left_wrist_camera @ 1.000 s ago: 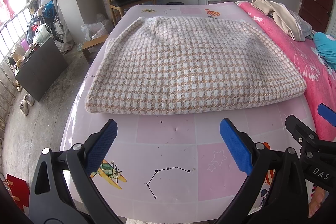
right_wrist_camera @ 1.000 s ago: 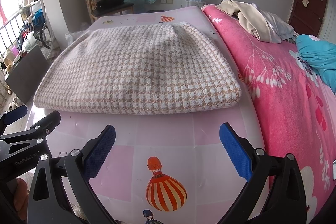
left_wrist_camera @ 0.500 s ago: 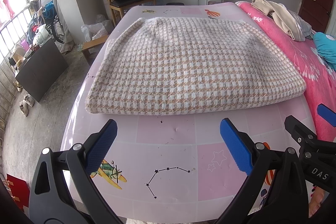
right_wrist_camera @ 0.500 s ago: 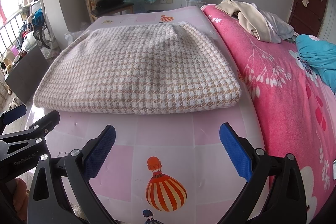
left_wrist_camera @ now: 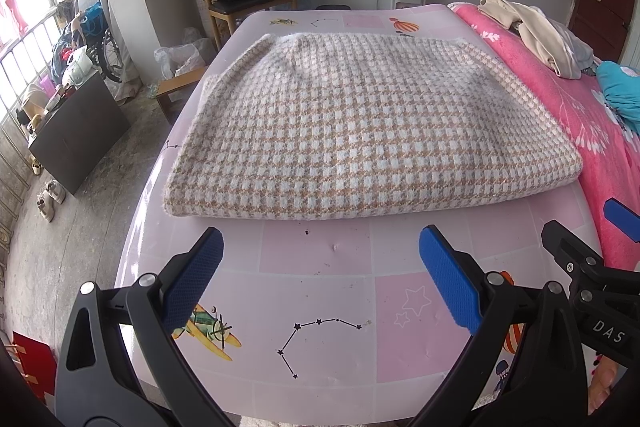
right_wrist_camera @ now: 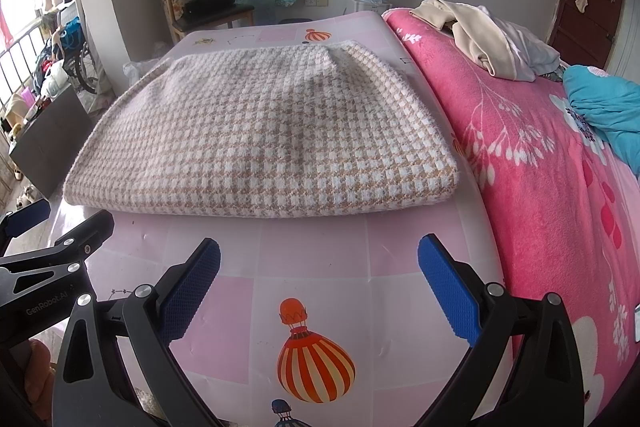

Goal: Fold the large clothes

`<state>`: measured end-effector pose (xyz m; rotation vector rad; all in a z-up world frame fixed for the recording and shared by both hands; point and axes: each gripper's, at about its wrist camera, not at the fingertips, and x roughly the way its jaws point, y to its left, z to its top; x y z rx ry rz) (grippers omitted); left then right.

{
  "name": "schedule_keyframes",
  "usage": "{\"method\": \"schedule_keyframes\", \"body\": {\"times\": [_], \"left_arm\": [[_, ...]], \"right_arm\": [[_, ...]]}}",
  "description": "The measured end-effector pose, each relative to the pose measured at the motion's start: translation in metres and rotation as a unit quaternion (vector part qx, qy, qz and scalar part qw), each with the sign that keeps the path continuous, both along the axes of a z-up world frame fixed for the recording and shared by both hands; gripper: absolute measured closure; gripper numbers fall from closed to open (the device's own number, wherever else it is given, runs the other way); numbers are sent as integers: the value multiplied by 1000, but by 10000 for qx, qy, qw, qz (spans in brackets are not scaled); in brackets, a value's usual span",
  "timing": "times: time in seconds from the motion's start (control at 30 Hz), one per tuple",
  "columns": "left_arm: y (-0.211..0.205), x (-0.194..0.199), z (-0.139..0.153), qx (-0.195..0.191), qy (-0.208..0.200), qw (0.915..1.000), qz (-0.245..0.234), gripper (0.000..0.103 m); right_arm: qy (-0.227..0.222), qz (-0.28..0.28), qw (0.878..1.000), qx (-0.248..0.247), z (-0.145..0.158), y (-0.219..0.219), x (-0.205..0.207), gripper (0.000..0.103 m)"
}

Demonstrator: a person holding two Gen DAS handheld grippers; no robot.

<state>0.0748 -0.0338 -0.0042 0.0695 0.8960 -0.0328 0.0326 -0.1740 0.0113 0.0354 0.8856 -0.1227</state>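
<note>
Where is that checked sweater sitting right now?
In both wrist views the folded checked sweater lies flat on the pink patterned mat, just ahead of both open claws, with the pink floral blanket along its right edge.

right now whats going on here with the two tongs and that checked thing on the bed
A person holds a pair of tongs in each hand over a pink patterned mat. The left tongs and right tongs are both open, empty, and short of the checked garment, touching nothing. The garment lies flat, folded into a thick rectangle. A pink blanket lies to its right with a heap of other clothes on it.
</note>
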Motion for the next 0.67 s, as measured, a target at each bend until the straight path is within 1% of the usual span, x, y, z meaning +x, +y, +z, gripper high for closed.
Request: {"method": "schedule_keyframes", "body": {"times": [0.67], "left_arm": [[0,-1,2,-16,5,10000,3,8]], "right_arm": [[5,-6,10000,-2,0,-1,0,6]]}}
